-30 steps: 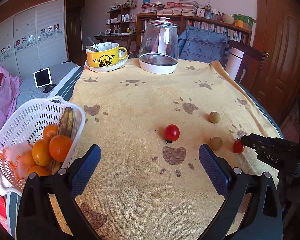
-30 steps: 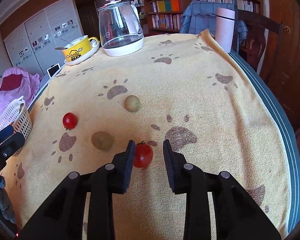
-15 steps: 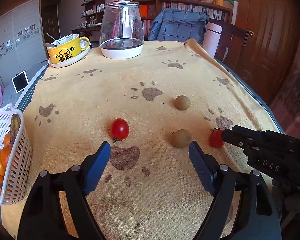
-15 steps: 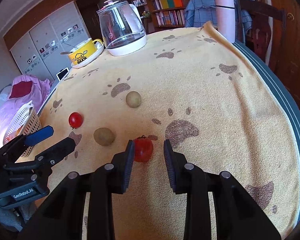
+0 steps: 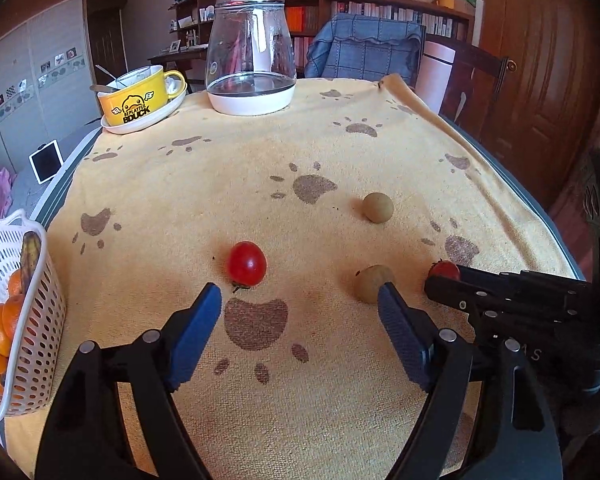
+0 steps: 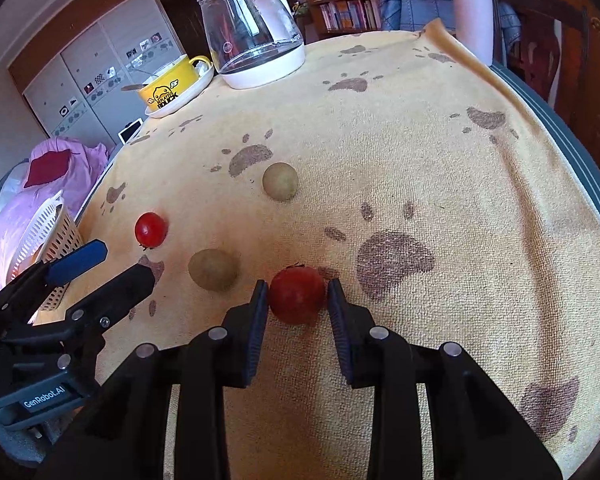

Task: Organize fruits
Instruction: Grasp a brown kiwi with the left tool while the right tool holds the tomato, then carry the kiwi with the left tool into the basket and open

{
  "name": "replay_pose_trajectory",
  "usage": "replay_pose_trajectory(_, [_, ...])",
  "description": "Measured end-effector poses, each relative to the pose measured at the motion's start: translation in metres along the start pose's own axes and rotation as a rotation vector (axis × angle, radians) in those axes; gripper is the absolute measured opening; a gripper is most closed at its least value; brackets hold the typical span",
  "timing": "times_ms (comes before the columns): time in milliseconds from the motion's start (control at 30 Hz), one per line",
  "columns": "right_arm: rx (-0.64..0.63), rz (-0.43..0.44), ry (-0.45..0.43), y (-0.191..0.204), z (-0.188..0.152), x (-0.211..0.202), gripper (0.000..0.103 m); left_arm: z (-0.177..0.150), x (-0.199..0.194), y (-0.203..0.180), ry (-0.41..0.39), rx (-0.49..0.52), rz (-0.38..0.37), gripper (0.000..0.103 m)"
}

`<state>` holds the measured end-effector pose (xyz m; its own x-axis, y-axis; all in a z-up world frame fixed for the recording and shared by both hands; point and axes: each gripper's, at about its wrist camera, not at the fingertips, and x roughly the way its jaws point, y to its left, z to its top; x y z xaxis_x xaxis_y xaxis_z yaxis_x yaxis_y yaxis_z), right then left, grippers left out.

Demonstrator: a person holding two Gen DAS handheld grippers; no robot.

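Tomato sits half-hidden between right claw fingers, contact unclear; left claw spread empty.

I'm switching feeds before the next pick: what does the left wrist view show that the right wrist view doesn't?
Only the left wrist view looks into the white basket, showing oranges and a banana. Only the right wrist view shows the right gripper closely flanking a tomato, contact unclear. Both show the other tomato, two brownish fruits and the glass kettle.
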<state>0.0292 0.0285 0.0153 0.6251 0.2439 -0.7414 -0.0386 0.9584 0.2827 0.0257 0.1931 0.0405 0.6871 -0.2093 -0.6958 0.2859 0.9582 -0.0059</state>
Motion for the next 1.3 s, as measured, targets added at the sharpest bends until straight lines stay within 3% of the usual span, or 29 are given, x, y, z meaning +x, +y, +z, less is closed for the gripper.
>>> replay_pose_trajectory(167, [-0.02, -0.016, -0.006, 0.003, 0.001, 0.003, 0.03, 0.0, 0.004, -0.001, 0.008, -0.002, -0.001, 0.082])
replay_pose_trajectory(267, [-0.034, -0.023, -0.019, 0.004, -0.001, -0.001, 0.028, 0.0, 0.007, -0.004, 0.019, 0.004, -0.008, 0.074])
replay_pose_trajectory(467, [0.041, -0.06, -0.111, -0.016, 0.002, -0.019, 0.028, 0.002, 0.015, -0.014, 0.043, 0.011, -0.046, 0.068])
replay_pose_trajectory(767, [0.119, -0.046, -0.134, -0.034, 0.002, -0.021, 0.028, 0.006, 0.037, -0.029, 0.085, 0.005, -0.114, 0.059])
replay_pose_trajectory(967, [0.114, -0.034, -0.133, -0.033, -0.001, -0.021, 0.028, 0.007, 0.047, -0.034, 0.087, 0.0, -0.118, 0.042])
replay_pose_trajectory(1033, [0.11, -0.035, -0.135, -0.032, -0.001, -0.02, 0.028, 0.008, 0.047, -0.036, 0.084, -0.002, -0.141, 0.029])
replay_pose_trajectory(1300, [0.109, -0.034, -0.141, -0.032, -0.001, -0.022, 0.028, 0.006, 0.034, -0.035, 0.056, -0.001, -0.124, 0.029])
